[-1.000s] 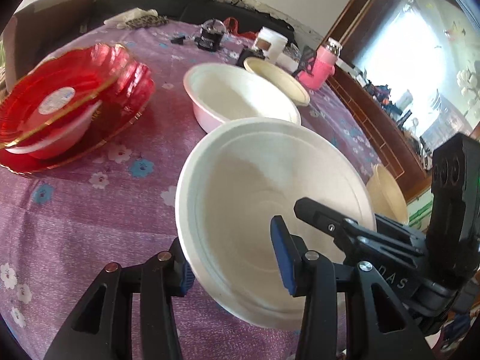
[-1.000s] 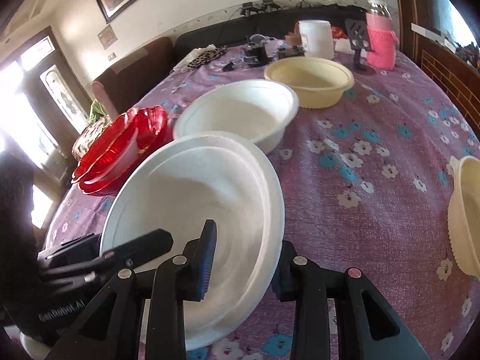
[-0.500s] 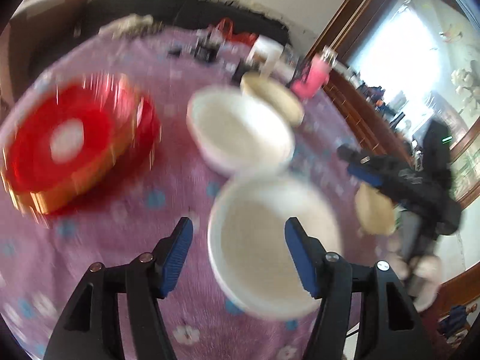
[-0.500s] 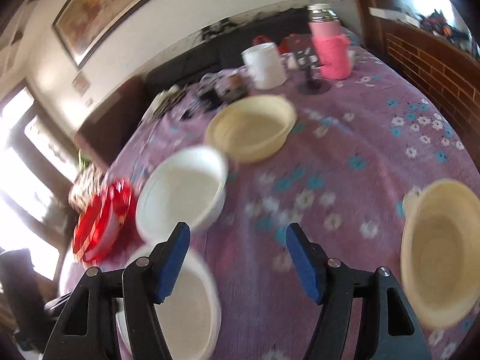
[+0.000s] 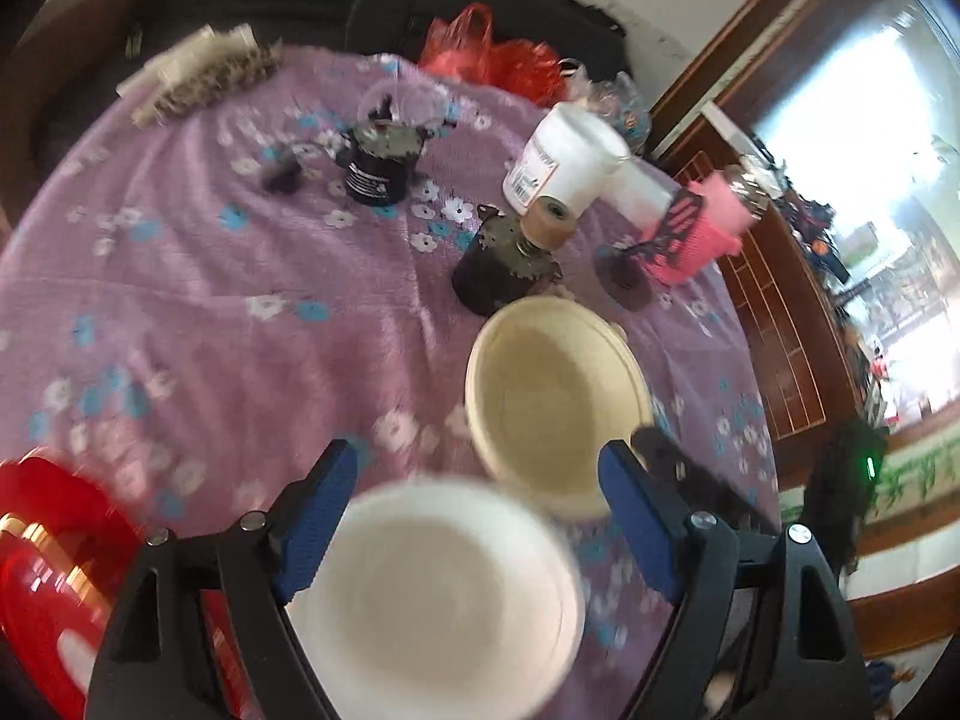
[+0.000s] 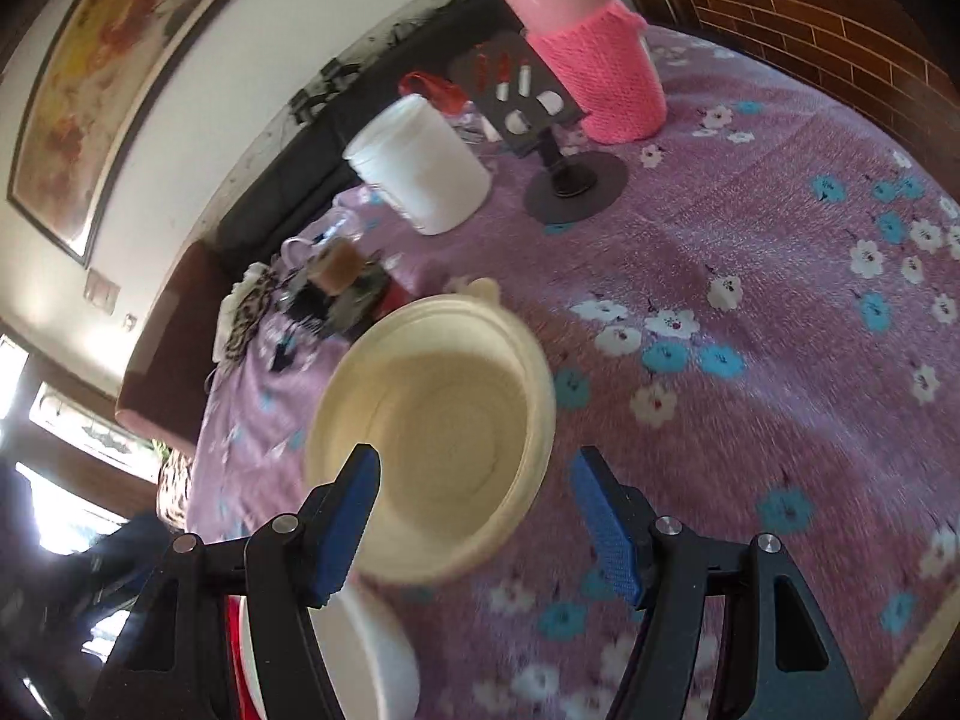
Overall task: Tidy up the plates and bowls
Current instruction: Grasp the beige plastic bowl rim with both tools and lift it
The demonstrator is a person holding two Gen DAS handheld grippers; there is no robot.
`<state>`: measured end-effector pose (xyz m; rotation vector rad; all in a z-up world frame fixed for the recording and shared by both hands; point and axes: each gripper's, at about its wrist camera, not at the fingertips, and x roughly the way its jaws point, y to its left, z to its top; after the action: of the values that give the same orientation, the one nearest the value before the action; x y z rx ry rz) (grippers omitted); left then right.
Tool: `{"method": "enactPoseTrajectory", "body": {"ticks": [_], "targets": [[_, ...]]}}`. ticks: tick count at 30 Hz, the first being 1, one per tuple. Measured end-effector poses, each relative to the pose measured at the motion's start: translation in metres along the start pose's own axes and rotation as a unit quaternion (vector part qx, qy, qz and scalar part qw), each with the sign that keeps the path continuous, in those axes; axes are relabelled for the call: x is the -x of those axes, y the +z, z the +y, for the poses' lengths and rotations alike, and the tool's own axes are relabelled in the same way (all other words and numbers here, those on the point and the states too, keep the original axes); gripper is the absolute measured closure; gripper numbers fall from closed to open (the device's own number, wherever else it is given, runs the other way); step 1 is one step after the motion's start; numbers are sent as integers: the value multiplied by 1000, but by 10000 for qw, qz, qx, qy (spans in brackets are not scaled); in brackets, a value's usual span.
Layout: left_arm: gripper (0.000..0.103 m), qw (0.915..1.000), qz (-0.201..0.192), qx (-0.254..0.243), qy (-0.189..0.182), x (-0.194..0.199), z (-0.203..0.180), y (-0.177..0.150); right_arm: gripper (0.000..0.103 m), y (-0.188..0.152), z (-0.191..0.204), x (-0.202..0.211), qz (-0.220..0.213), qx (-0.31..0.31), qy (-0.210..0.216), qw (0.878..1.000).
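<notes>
Your left claw is opening wide and gripping nothing now; a second ago its pads were pinching the rim of a big white bowl, which is no longer in that view. A blurred white bowl is sitting between and under the pads, with the cream bowl at 1 o'clock from it and the red plates at 9 o'clock on the purple table. Your right claw is standing wide and empty too, having let go of that same rim, and is now hovering over the cream bowl. The pink bottle is standing at 12 o'clock.
</notes>
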<state>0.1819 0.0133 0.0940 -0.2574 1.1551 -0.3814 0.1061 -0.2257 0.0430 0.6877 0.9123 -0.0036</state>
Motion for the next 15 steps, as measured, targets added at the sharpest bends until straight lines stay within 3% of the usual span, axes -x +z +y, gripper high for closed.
{"method": "enactPoseTrajectory", "body": {"ticks": [8, 9, 11, 12, 13, 15], "targets": [[22, 9960, 808, -19, 388, -81, -11, 34, 33, 0, -10, -29, 223, -64, 93, 9997], [22, 9945, 946, -65, 452, -91, -13, 34, 38, -1, -10, -33, 274, -62, 125, 9995], [24, 9921, 1113, -173, 549, -103, -17, 33, 58, -1, -12, -39, 375, -71, 155, 9992], [35, 9908, 1185, -271, 589, -108, -21, 32, 66, -1, -12, -42, 407, -53, 143, 9991], [55, 9899, 1245, -353, 576, -112, -24, 31, 73, -1, -10, -43, 400, -9, 135, 9991], [57, 9885, 1272, -490, 657, -114, -30, 28, 76, -1, -8, -41, 306, 76, 17, 9995]]}}
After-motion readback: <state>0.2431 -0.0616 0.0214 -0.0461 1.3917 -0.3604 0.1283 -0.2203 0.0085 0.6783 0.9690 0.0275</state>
